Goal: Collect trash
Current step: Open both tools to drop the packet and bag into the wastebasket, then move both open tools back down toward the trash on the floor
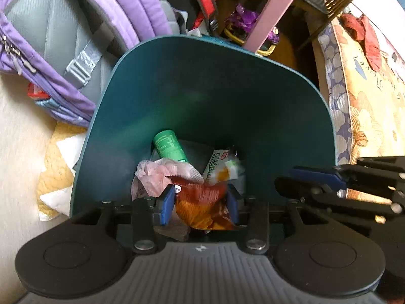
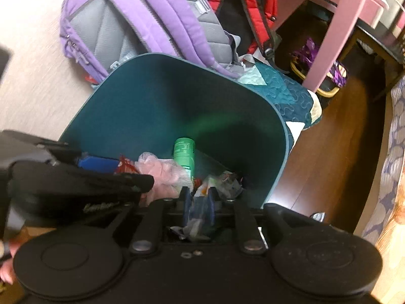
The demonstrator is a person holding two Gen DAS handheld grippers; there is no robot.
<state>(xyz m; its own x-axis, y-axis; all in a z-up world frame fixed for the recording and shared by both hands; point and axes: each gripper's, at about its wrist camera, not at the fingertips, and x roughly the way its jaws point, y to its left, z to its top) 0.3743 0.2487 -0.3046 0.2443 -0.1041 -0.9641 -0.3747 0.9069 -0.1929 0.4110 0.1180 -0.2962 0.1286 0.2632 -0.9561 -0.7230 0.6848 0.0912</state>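
Over the teal bin (image 1: 265,96), the left gripper (image 1: 201,201) clamps an orange snack bag (image 1: 202,202); light, crinkly, slippery; better to pinch a fold; the right gripper (image 2: 200,206) stands slightly apart around a clear wrapper (image 2: 196,217).

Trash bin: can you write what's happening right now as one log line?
place: over teal bin | left hand-held gripper: holding orange wrapper | right hand-held gripper: clear wrapper between fingers

Warm, dim indoor light over both views, and the fisheye bends every edge hard. Inside the deep teal plastic bin (image 1: 207,96) a soft green glare smears the back wall, with heavy shadow pooling toward the bottom. The pale floor (image 2: 33,50) washes out at left in the right wrist view, streaked with motion blur. Corners go black.
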